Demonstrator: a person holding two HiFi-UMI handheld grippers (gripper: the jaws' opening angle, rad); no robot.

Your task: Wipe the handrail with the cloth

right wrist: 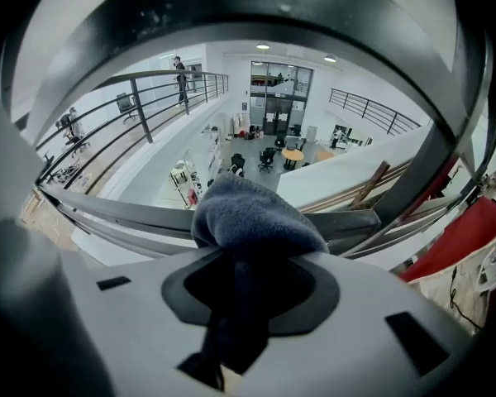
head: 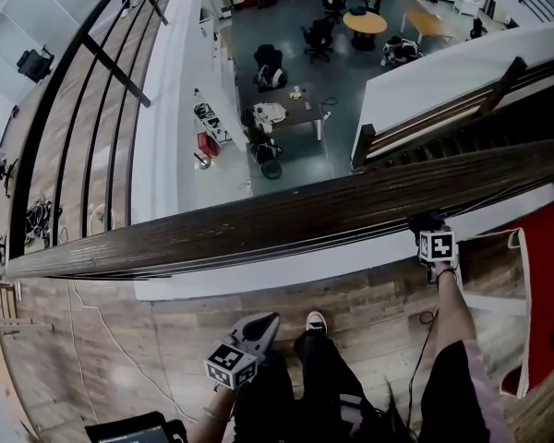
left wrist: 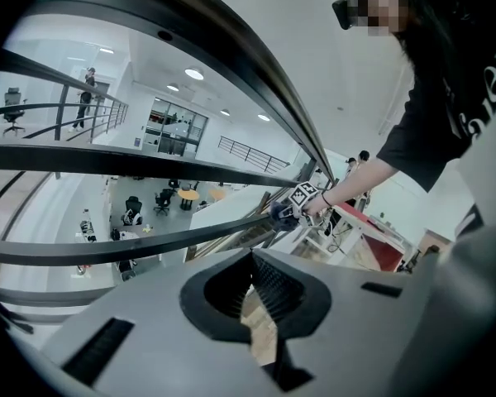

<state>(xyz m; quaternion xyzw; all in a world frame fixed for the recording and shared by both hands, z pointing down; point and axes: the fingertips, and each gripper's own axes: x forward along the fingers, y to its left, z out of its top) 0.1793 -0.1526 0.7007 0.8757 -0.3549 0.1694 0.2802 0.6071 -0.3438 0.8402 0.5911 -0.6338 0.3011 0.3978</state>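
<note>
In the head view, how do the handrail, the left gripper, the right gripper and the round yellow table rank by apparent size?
1. handrail, by far.
2. left gripper.
3. right gripper and round yellow table look about alike; the table is far below, so nearness distorts this.

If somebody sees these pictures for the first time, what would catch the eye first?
First the long dark handrail, which crosses the head view from left to right, with an office floor far below it. Next the grey-blue cloth clamped in the right gripper, at the rail towards its right end. The left gripper hangs low by the person's legs, holding nothing.
</note>
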